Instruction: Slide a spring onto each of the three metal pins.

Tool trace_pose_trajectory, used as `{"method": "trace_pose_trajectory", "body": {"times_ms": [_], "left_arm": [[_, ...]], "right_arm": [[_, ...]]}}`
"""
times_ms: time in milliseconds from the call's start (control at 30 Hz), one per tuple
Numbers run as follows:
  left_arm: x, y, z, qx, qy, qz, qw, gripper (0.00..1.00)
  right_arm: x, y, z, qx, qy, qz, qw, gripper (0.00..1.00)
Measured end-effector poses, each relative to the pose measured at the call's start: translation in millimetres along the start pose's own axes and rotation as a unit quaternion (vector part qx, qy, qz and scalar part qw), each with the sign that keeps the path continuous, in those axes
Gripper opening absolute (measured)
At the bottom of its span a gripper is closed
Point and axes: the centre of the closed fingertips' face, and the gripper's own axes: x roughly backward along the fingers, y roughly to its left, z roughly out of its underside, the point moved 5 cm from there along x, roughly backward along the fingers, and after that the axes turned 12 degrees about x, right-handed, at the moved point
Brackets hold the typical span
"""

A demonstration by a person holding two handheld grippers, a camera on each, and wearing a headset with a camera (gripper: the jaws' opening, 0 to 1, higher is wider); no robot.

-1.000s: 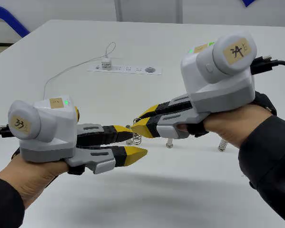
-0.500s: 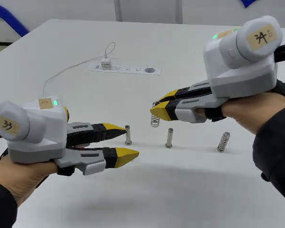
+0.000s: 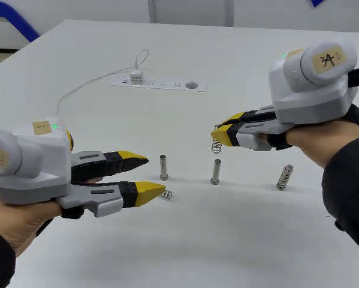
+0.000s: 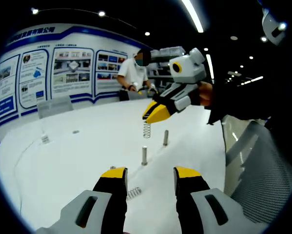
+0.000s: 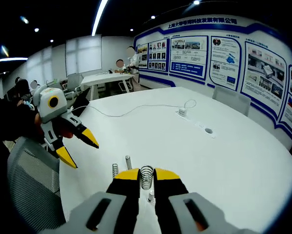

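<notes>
Two bare metal pins stand on the white table, the left pin and the middle pin. My right gripper is shut on a spring, which hangs just above the middle pin. To the right, another spring stands upright. A loose spring lies by the left pin. My left gripper is open and holds nothing, just left of that loose spring.
A white power strip with a plug and a trailing cable lies farther back on the table. Mesh chairs stand at the table's edge. A person stands beyond the table.
My right gripper has carried its spring up and right, from beside the left pin to above the middle pin. The left gripper has drawn back to the left, uncovering the loose spring.
</notes>
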Motion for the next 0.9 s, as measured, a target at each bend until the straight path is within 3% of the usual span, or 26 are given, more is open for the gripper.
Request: {"method": "trace_pose_trajectory", "body": {"times_ms": [233,900], "left_arm": [[-1.8,-1.2,1.6,0.001,0.003,0.001,1.0,0.4],[-2.6,-0.6,4.9,0.008,0.005,0.0,1.0,0.4]], "right_arm": [[-9.0,-2.0,16.9,-0.009,0.017,0.004,0.9998,0.11],[-24.4,2.3,38.5,-0.023,0.033,0.001,0.9992,0.11]]}}
